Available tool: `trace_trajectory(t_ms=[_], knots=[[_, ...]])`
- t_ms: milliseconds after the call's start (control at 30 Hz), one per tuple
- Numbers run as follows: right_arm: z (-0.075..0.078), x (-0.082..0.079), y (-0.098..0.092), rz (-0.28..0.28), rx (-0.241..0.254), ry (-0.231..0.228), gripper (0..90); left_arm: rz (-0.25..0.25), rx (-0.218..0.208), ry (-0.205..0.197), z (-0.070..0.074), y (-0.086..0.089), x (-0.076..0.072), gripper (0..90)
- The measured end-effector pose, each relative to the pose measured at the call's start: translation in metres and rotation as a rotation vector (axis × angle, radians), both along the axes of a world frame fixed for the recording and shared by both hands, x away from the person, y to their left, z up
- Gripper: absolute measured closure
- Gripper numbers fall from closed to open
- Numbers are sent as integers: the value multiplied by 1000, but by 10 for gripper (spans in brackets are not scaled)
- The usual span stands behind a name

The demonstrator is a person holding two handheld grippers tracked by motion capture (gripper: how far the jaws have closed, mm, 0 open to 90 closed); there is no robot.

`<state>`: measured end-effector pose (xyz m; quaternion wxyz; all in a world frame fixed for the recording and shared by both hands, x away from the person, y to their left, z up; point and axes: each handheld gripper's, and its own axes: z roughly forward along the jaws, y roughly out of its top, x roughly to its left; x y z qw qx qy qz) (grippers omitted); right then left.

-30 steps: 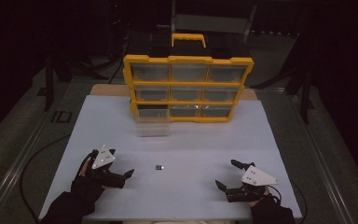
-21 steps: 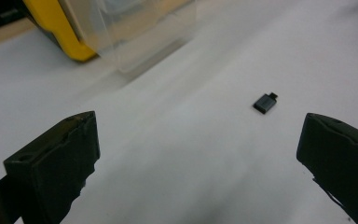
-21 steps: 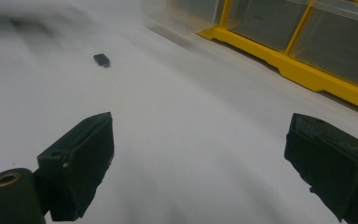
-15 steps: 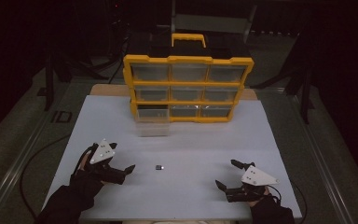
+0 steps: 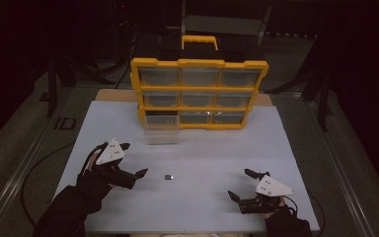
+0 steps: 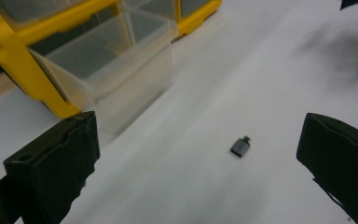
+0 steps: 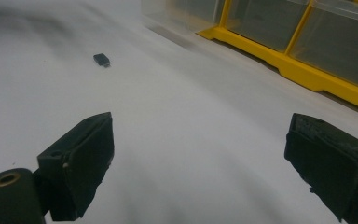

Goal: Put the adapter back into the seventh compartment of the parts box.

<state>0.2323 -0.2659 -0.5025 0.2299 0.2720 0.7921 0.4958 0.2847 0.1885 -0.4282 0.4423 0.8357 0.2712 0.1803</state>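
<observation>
Grey adapter (image 5: 168, 177) lies flat mid-worktop w/ left claw (image 5: 139, 176) spread wide beside it, so claw tips could skid it away.

Counts on my table

I count one small grey adapter (image 5: 168, 177) at frame centre, one yellow organizer (image 5: 199, 93) at upper centre with nine drawers, one clear drawer (image 5: 161, 135) pulled out, and my two grippers, left (image 5: 137, 177) and right (image 5: 241, 184).

A yellow drawer organizer (image 5: 199, 94) with a top handle stands at upper centre on a white table (image 5: 286, 148) — nine clear drawers, the lower-left drawer (image 5: 161, 129) pulled out.
</observation>
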Motion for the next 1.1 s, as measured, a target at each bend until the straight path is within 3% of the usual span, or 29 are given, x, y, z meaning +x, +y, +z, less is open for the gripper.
trace_trajectory(t_ms=[467, 1100], knots=[[0, 0, 0, 2, 1, -1, 82, -103, -23, -14, 15, -19, 9, 0], [0, 0, 0, 6, 2, 3, 82, -221, -39, -6, 10, -50, 18, 0]])
